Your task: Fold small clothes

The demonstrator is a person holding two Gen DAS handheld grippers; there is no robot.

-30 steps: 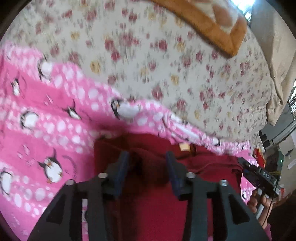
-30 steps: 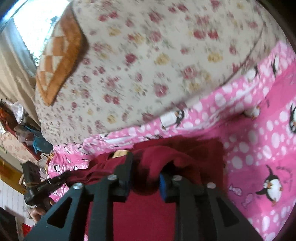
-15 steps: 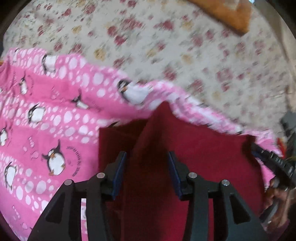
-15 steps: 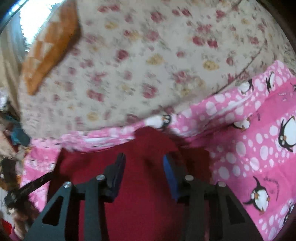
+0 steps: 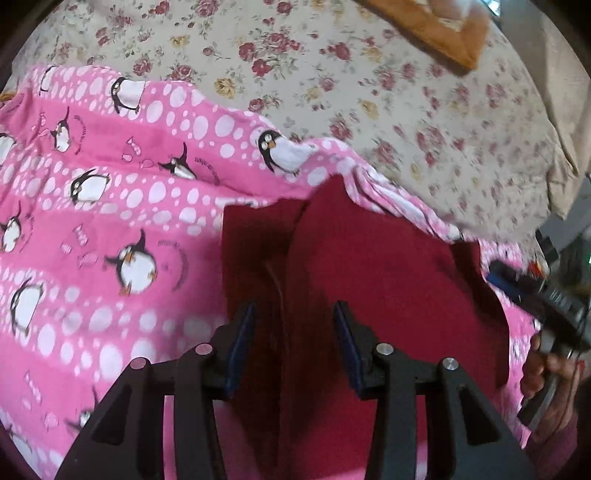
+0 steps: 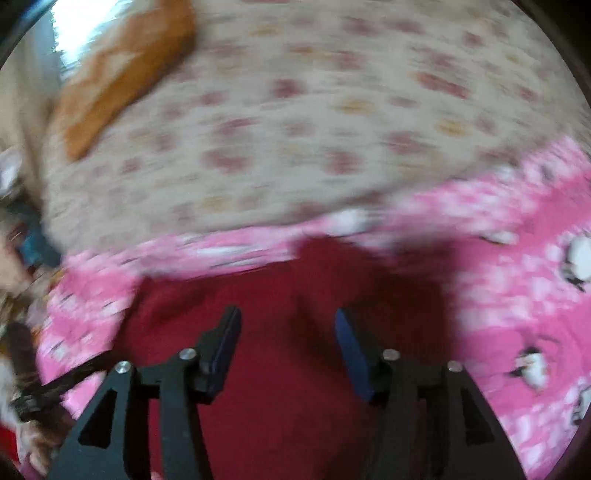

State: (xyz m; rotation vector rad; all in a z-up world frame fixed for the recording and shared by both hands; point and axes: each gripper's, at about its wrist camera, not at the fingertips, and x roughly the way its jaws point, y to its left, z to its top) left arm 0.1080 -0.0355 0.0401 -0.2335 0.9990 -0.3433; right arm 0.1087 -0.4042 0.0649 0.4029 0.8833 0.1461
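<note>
A dark red garment [image 5: 388, 273] lies folded on a pink penguin-print blanket [image 5: 110, 206]. In the left wrist view my left gripper [image 5: 293, 325] is open above the garment's left part, where a fold ridge runs between the fingers without being pinched. In the blurred right wrist view the red garment [image 6: 280, 332] lies flat under my right gripper [image 6: 288, 328], which is open and holds nothing. The right gripper's body and the hand on it show at the right edge of the left wrist view [image 5: 546, 306].
The blanket lies on a cream sheet with red flowers [image 5: 332, 74]. An orange patterned cushion [image 5: 443, 26] sits at the far side; it also shows in the right wrist view [image 6: 122, 70]. Room clutter is at the far edges.
Both grippers held bunched red cloth a second ago; they have opened and let it go. The garment now lies folded over and flatter, and the right gripper is moving.
</note>
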